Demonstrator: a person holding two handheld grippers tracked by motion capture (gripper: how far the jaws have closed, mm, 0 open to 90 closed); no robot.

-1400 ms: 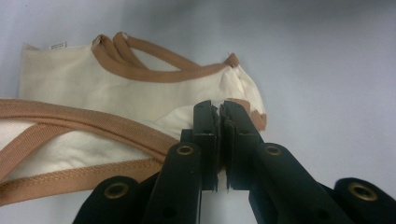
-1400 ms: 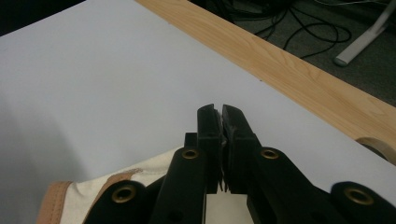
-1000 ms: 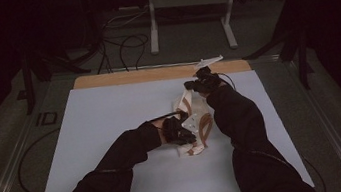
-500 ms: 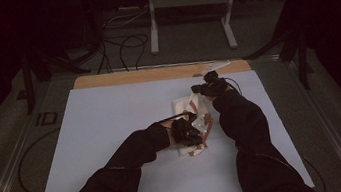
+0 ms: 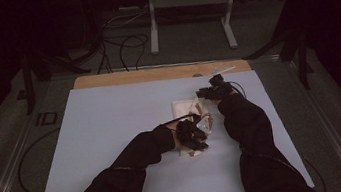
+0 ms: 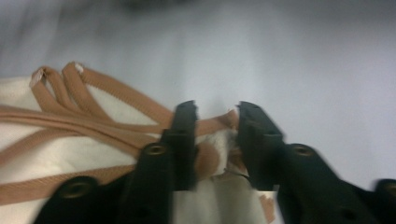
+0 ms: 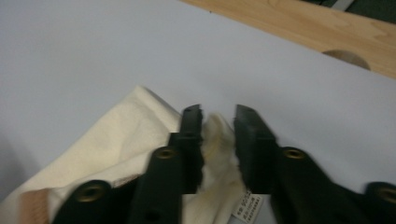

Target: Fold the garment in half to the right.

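Both grippers' jaws have just been opening — left gripper [image 6: 215, 140] over tan straps [image 6: 93, 123], right gripper [image 7: 217, 149] over the cream bag [image 7: 140, 126], apparently released — the folded cloth may spring open.

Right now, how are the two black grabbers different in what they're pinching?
The left gripper sits over the cloth's edge with tan straps and spots; the right gripper sits over a plain cream corner near a printed label. In the high view the left gripper is nearer the person, the right gripper farther away. Both have just been opening, with cloth bunched loosely between their jaws.
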